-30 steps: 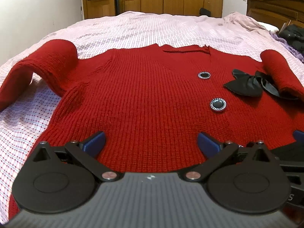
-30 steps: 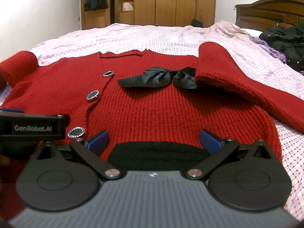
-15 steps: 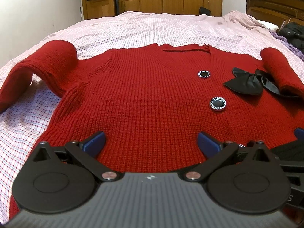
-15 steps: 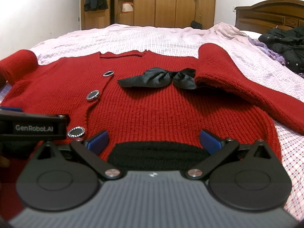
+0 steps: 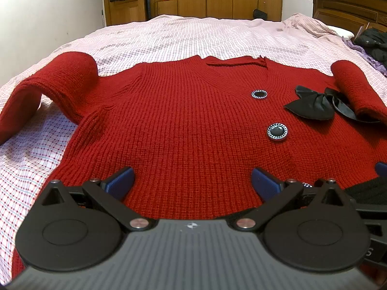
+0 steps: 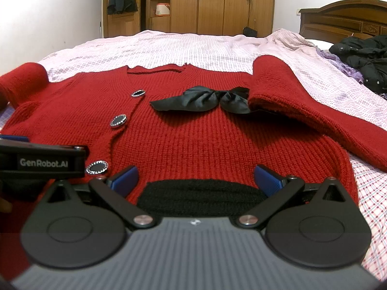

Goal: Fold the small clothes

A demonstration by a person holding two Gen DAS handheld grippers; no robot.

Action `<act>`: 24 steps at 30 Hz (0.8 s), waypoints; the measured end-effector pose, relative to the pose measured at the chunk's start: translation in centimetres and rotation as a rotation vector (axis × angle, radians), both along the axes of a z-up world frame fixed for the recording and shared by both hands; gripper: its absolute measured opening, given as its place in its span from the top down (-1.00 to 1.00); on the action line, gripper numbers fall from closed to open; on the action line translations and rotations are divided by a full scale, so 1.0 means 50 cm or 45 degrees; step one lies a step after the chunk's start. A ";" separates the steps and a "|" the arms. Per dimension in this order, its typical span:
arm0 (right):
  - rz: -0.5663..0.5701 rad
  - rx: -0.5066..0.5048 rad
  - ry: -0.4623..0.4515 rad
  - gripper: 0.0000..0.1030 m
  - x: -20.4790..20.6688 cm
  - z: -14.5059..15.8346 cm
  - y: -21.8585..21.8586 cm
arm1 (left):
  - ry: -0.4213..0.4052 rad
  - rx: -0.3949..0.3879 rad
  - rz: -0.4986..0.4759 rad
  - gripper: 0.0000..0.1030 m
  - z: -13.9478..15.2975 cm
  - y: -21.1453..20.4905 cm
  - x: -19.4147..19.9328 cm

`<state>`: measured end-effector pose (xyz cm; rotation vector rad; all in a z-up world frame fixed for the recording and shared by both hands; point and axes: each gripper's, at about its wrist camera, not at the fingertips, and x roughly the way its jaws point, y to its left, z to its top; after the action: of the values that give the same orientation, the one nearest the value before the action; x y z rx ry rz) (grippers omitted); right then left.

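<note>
A red knitted cardigan [image 5: 188, 125] lies spread front-up on a bed [image 5: 193, 38] covered by a pink checked sheet, filling the middle of both views. Its hem sits at the bottom, partly hidden behind the gripper bodies; in the right wrist view a black ribbed band [image 6: 203, 193] at the hem shows only between the fingers. The sleeve [image 5: 48, 84] at the left of the left wrist view arches up and is cut off by the frame edge. The other sleeve [image 6: 302, 101] is folded in over the chest and covers one end of a black satin bow [image 6: 205, 97].

Three round black buttons with sparkling rims run down the front; the lowest button [image 6: 97, 167] lies just beside the other tool's housing, and in the left wrist view it is almost wholly hidden behind the right-hand finger.

The left tongs [image 5: 192, 181] are spread wide just over the hem, gripping nothing. The right tongs [image 6: 196, 181] are likewise wide apart and empty, framing the black band.

At the left edge of the right wrist view the left tool's side reads "GenRobot.AI". In the left wrist view only a partial letter shows at the lower right.

A dark jacket [image 6: 362, 60] is cut off at the right edge, and wooden wardrobes [image 6: 212, 4] stand behind the bed.
</note>
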<state>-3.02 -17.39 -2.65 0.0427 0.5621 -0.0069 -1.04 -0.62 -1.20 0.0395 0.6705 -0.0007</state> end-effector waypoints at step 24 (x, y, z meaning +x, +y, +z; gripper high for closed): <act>-0.064 0.208 -0.010 -1.00 -0.047 0.099 -0.149 | 0.131 -0.069 -0.056 -1.00 0.047 0.021 0.009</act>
<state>-5.35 -24.85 2.29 0.2161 0.5527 -0.0100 -0.58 0.45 1.13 0.0020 0.7724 -0.0638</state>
